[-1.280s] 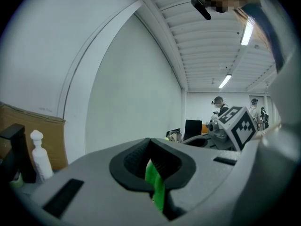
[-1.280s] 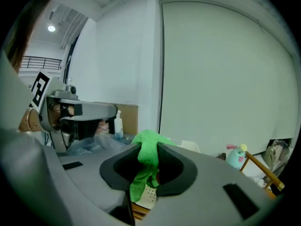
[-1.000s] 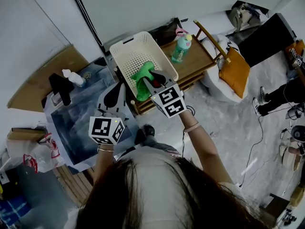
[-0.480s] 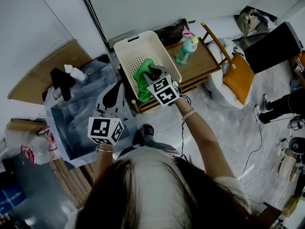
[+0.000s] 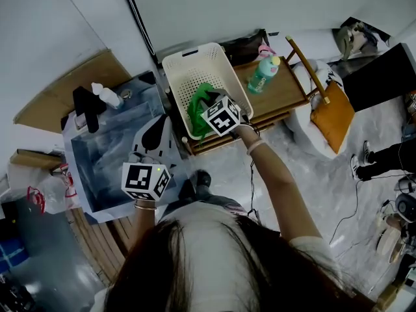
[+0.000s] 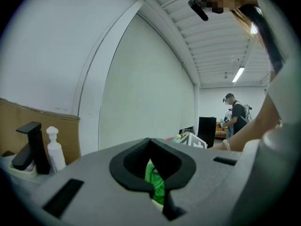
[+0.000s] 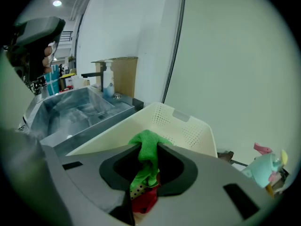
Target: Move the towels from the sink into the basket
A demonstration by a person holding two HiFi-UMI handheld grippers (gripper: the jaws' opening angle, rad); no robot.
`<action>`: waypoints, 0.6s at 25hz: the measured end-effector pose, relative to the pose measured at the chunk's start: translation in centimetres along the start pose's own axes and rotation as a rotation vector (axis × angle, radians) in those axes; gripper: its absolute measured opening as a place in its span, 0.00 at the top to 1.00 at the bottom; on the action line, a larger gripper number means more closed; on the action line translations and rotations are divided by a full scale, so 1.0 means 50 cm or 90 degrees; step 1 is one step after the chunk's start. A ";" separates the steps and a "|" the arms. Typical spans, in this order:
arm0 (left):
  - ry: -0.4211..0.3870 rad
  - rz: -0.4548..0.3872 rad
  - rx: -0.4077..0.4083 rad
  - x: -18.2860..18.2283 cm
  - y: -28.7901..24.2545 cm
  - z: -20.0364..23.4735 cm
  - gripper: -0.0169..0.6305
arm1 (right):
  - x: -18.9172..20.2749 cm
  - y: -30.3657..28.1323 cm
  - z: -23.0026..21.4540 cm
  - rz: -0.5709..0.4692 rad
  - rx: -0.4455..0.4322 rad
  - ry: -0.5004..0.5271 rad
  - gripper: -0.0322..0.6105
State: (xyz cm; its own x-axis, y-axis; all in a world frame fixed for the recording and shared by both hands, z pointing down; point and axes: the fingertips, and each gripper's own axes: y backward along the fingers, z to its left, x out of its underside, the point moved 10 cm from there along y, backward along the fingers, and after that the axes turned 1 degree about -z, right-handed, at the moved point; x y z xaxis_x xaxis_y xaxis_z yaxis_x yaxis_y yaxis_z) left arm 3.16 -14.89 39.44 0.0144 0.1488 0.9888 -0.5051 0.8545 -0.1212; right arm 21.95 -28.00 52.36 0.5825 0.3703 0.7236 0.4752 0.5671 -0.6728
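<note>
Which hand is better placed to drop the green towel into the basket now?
Right. The right gripper is clamped on the green towel right over the basket, while the left gripper hangs by the sink, jaws together, holding nothing.

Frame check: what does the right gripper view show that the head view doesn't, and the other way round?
Only the right gripper view: the right gripper has its jaws closed on the green towel, and a red and dotted bit of cloth sits lower between them. Only the head view: the left gripper by the sink, and the orange cushion on the right. Both show the white basket, the sink, the teal bottle and the green towel.
</note>
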 end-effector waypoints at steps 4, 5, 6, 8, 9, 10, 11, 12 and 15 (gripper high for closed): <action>-0.001 0.006 -0.014 0.002 0.007 0.002 0.96 | 0.009 -0.023 -0.007 0.023 -0.010 0.005 0.79; -0.001 0.007 -0.019 0.004 0.009 0.002 0.96 | 0.012 -0.028 -0.007 0.028 -0.014 0.004 0.79; 0.000 0.008 -0.023 0.005 0.011 0.003 0.96 | 0.014 -0.032 -0.007 0.035 -0.019 0.001 0.79; -0.002 0.008 -0.029 0.005 0.016 0.005 0.96 | 0.016 -0.039 -0.007 0.045 -0.029 -0.013 0.77; -0.004 0.008 -0.031 0.005 0.019 0.006 0.96 | 0.017 -0.041 -0.007 0.048 -0.034 -0.021 0.75; -0.004 0.008 -0.032 0.005 0.021 0.006 0.96 | 0.016 -0.041 -0.007 0.047 -0.038 -0.027 0.74; -0.005 0.008 -0.033 0.004 0.024 0.005 0.96 | 0.016 -0.041 -0.007 0.047 -0.040 -0.030 0.74; -0.007 0.008 -0.033 0.003 0.026 0.003 0.96 | 0.016 -0.040 -0.006 0.047 -0.041 -0.030 0.74; -0.013 0.007 -0.031 -0.001 0.037 -0.002 0.96 | 0.014 -0.032 -0.004 0.043 -0.038 -0.037 0.72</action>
State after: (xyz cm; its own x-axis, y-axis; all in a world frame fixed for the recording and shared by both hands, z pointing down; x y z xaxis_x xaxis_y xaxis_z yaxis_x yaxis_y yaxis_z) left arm 2.31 -13.29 39.17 -0.0085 0.1479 0.9890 -0.4622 0.8764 -0.1350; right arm 21.72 -28.80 53.89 0.5769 0.4489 0.6824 0.4754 0.4948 -0.7274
